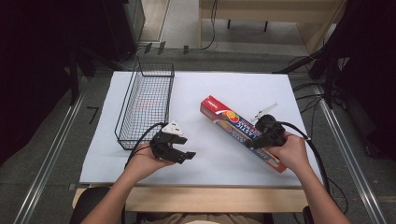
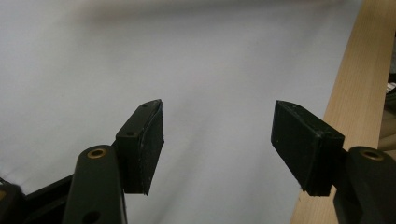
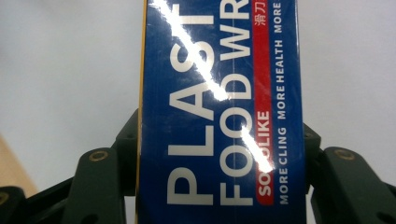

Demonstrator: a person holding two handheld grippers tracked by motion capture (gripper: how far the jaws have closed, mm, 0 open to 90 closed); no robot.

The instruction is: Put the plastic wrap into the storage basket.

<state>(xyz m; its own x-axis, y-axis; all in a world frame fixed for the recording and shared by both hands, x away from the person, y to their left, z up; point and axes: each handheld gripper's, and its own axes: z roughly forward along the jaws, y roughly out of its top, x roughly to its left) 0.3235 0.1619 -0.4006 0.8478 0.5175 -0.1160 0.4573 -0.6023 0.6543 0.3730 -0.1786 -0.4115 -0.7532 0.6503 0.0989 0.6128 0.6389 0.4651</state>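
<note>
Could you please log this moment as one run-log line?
right tool: shut on plastic wrap box | left tool: open, nothing between its jaws | wire basket: left of box, nothing inside

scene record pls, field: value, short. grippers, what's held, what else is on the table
left gripper: open, nothing between the jaws, over the white sheet near the front edge
right gripper: shut across the width of the plastic wrap box
box: long, red and blue, lies diagonally right of centre, near end in the right hand
box label: blue face with white lettering, toward the right gripper view
wire basket: black, empty, left of centre, far end past the sheet's edge
table edge: bare wood along the front
</note>
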